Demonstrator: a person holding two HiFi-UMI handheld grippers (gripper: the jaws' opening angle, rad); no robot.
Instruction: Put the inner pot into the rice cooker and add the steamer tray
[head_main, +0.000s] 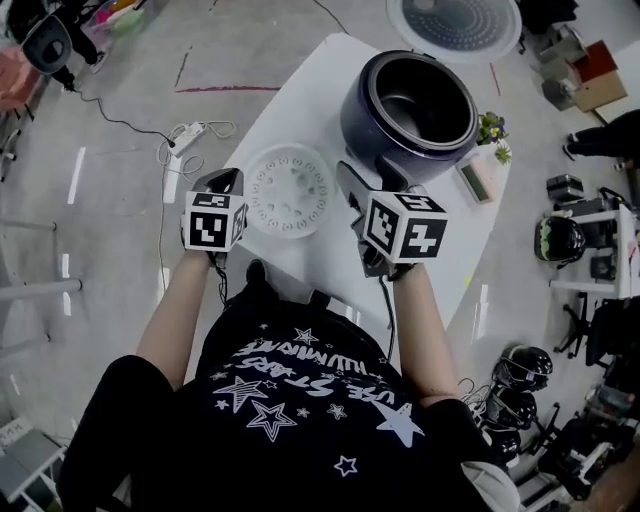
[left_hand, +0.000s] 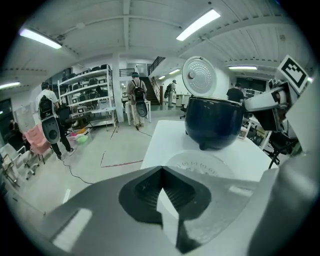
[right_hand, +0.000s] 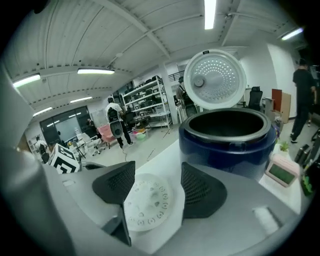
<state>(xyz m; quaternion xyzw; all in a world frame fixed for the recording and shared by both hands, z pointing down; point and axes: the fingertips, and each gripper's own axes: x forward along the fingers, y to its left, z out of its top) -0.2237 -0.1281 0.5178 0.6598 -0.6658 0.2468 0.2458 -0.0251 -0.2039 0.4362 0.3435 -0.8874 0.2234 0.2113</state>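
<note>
Steamer tray (head_main: 289, 190) on table (head_main: 300, 262) between left tool (head_main: 224, 181) and right tool (head_main: 350, 182)

Steamer tray (head_main: 289, 189) flat on table (head_main: 305, 85) beside open rice cooker (head_main: 362, 135).

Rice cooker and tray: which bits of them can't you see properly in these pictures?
- Rice cooker, head view: its inside is too dark to tell whether an inner pot sits there.
- Lid, head view: cut off by the top edge.
- Steamer tray, left gripper view: near part hidden behind the shut left tool.
- Rice cooker's base, right gripper view: hidden behind the open right tool.
</note>
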